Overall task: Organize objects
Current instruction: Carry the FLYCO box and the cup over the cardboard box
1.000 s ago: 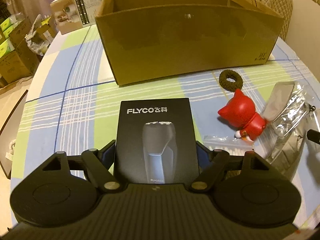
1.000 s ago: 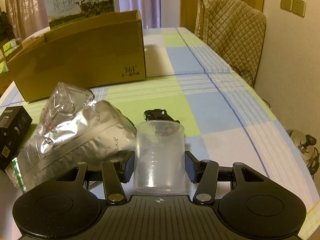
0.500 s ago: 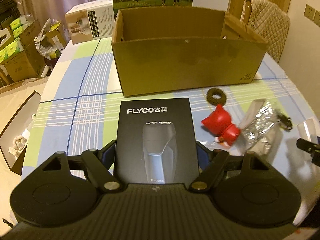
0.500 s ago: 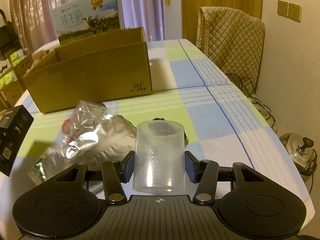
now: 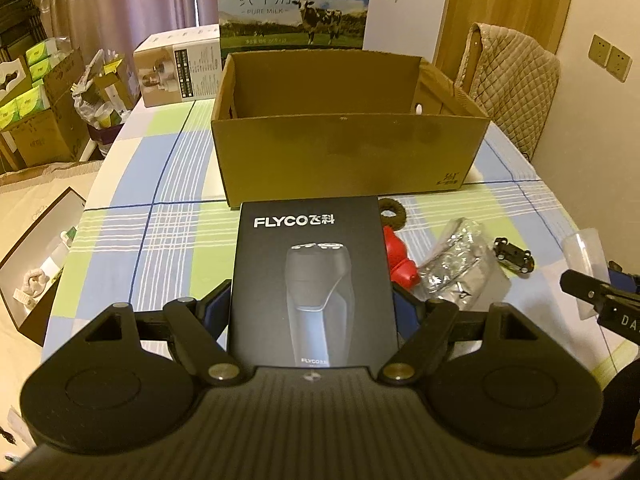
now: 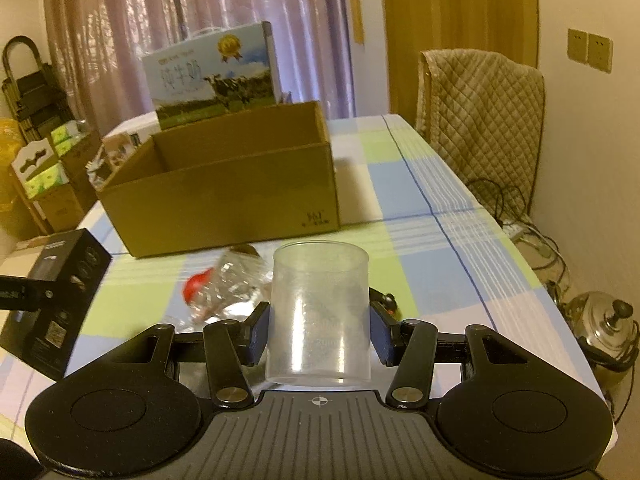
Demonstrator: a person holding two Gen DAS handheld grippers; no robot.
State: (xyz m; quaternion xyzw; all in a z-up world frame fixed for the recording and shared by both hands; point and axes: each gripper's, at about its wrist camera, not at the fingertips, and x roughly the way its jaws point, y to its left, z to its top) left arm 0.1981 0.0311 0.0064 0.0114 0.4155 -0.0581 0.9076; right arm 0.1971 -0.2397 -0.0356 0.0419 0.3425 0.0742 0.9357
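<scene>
Our left gripper [image 5: 311, 306] pinches a black FLYCO shaver box [image 5: 311, 280] above the checked tablecloth [image 5: 168, 240]; our right gripper [image 6: 319, 328] clamps a clear plastic measuring cup [image 6: 319, 312]. Only the left view shows the open brown cardboard box [image 5: 348, 156] empty inside, "PURE MILK" carton [image 5: 294, 2] behind.

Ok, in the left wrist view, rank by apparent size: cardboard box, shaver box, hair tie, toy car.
1. cardboard box
2. shaver box, though inflated by nearness to the camera
3. and 4. hair tie and toy car look alike; no ranking.
</scene>
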